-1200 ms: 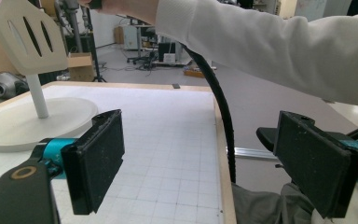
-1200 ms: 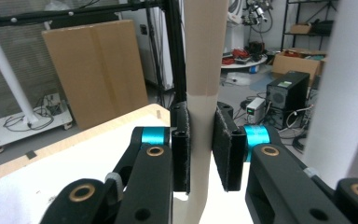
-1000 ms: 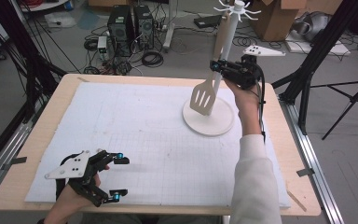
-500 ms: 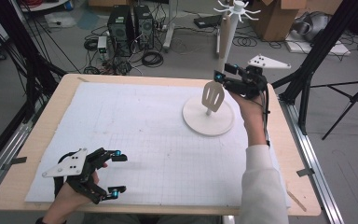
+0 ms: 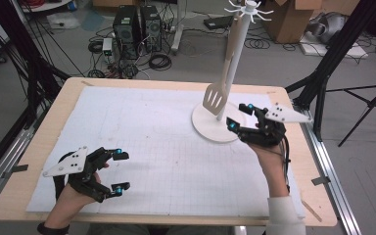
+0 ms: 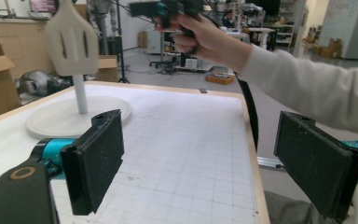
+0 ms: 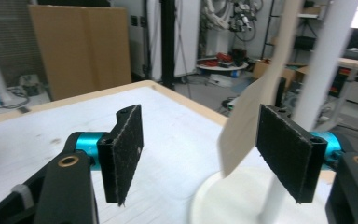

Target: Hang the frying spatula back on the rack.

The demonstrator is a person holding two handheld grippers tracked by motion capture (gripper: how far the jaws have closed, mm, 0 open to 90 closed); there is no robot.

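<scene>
With my right gripper wide and empty, I back away without bumping the hanging cream slotted plastic spatula; left gripper wide too.

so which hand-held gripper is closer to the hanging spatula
Right. The right hand-held gripper sits open just beside the spatula at the stand's base; the left hand-held gripper rests open at the table's near left corner, far off.

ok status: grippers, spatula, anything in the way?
Left gripper open, empty. Right gripper open beside rack base. Spatula hangs on rack. Nothing in the way.
</scene>
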